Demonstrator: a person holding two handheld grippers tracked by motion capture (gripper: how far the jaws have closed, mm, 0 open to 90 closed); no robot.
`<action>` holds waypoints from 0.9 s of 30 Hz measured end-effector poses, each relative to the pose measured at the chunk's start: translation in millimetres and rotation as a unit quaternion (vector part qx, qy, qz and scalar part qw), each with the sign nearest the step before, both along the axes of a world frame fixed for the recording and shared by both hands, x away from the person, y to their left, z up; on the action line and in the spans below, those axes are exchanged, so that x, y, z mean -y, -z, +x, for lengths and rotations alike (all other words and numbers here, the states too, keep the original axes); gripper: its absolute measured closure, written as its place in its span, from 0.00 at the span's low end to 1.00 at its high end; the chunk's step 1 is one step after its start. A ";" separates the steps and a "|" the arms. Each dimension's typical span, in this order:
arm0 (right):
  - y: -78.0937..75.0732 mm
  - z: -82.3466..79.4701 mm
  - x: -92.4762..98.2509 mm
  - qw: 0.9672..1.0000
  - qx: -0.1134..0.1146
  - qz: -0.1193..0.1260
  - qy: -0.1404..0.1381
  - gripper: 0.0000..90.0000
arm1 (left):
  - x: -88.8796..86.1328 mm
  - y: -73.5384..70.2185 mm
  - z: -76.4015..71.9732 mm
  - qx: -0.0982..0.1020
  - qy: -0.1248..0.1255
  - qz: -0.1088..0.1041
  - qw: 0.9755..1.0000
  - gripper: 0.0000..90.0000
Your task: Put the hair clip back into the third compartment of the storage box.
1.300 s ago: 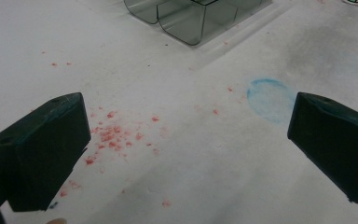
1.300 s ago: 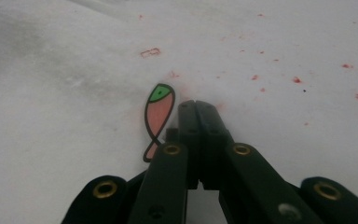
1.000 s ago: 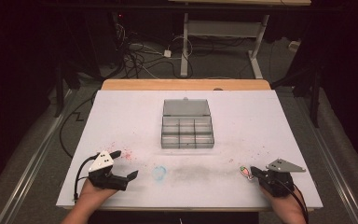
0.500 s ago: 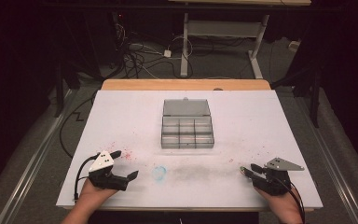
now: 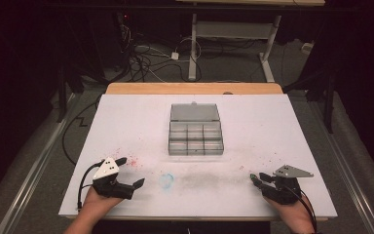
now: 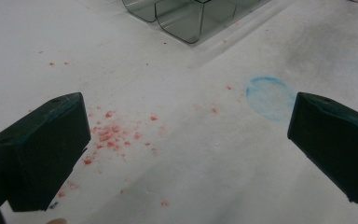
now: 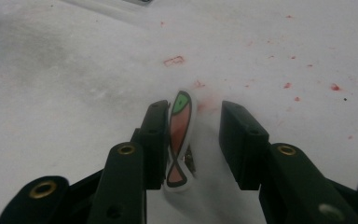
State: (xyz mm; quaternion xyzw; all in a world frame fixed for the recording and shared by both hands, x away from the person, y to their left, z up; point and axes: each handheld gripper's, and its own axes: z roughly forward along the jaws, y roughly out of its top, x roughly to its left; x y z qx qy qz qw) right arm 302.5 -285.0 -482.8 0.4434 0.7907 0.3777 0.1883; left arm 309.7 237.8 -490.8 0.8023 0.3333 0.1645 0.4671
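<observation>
1 fish-shaped eraser (image 7: 179, 140) on edge between parted right gripper (image 7: 200, 140) jaws, against one, just opening.

The high camera looks forward and down over my whole bench (image 5: 126, 126). My tool cameras sit close to its surface. The left one shares the blue smudge (image 6: 270, 97) with it.

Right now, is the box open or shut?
Open: the box has its lid laid back behind the compartments, which look empty from the high view.
</observation>
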 end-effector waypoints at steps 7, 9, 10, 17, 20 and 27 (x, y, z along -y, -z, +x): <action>0.2 -1.1 -1.8 1.000 0.000 -0.005 -0.005 0.77 | 0.1 0.0 0.0 0.000 0.000 0.001 1.000 0.00; 0.2 -1.3 -2.0 1.000 0.002 -0.007 -0.007 0.81 | 0.2 0.0 0.0 0.000 0.000 0.001 1.000 0.00; 0.1 -1.6 -2.3 1.000 0.001 -0.008 -0.008 0.82 | 0.2 0.0 0.0 0.000 0.000 0.001 1.000 0.00; 0.1 -2.3 -2.8 1.000 -0.001 -0.008 -0.012 0.86 | 0.2 0.0 -0.1 0.000 0.000 0.001 1.000 0.00; 0.1 -2.4 -2.3 1.000 0.000 -0.004 -0.019 0.89 | 0.0 0.0 -0.1 0.000 0.000 0.000 1.000 0.00; -0.5 -3.4 -3.1 1.000 0.002 -0.001 -0.025 0.93 | 0.0 0.0 -0.1 0.000 -0.001 0.000 1.000 0.00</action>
